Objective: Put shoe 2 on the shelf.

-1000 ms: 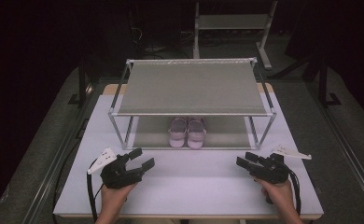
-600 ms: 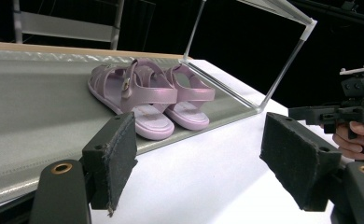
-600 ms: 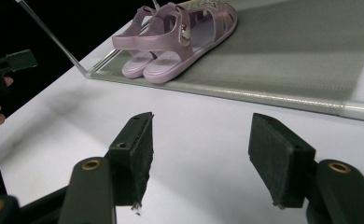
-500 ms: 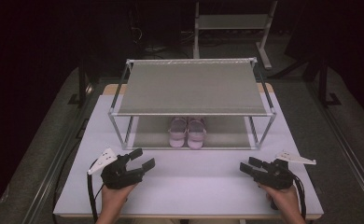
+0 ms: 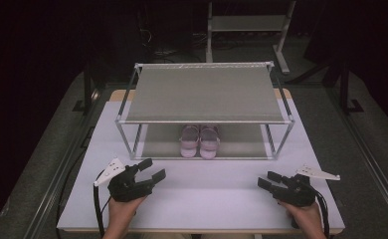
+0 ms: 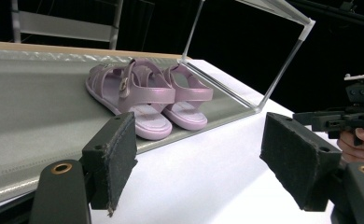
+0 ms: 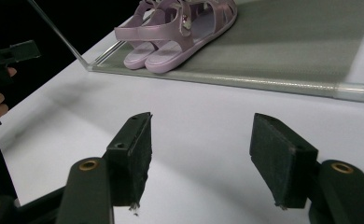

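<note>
Both grippers rest low over the white table (image 5: 207, 199), jaws spread and nothing between them. Furthest to the left in the high view, the left gripper (image 5: 152, 170) sits in the person's left hand (image 5: 118, 213), its jaws angled forward and toward the middle. Its own view shows the two black pads (image 6: 112, 158) standing wide apart over bare tabletop, gripping nothing.

Ahead of it and a little to its right lies the pair of pink sandals (image 5: 200, 141), side by side and touching, on the lower shelf of the metal rack (image 5: 204, 94). They are well apart from both grippers, roughly between the two but much farther forward, under the rack's grey upper shelf. From the left gripper view the sandals (image 6: 145, 100) appear above the left jaw, toes toward the camera, just inside the shelf's front edge. The other gripper shows at the right edge of that view.

Further right in the high view, the right gripper (image 5: 269, 180) is held in the right hand (image 5: 306, 216), jaws pointing toward the middle of the table. Its jaws are likewise parted and empty, with only white table between the pads (image 7: 136, 154). From it the sandals (image 7: 178, 30) lie forward and to its left, far beyond the jaw tips.
</note>
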Available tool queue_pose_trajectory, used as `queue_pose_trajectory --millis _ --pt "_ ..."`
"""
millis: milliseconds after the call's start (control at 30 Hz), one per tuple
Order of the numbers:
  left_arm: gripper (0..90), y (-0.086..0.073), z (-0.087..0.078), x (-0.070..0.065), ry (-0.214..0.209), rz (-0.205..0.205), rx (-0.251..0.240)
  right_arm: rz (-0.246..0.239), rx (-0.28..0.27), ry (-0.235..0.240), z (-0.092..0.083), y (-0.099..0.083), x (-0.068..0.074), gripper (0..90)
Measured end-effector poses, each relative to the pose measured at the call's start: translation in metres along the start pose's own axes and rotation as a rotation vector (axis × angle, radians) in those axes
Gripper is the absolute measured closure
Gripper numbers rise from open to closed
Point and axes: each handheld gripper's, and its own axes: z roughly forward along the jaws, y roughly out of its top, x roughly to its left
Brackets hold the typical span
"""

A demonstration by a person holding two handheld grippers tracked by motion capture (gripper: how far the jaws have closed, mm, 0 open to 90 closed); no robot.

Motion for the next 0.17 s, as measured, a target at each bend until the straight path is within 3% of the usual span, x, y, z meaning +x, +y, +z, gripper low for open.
queue_pose_trajectory --millis 167 --pt "26.6 0.0003 0.0026 0.0002 0.0 0.001 0.001 -0.009 -0.011 0.007 -0.0045 -0.0028 0.0007 37.6"
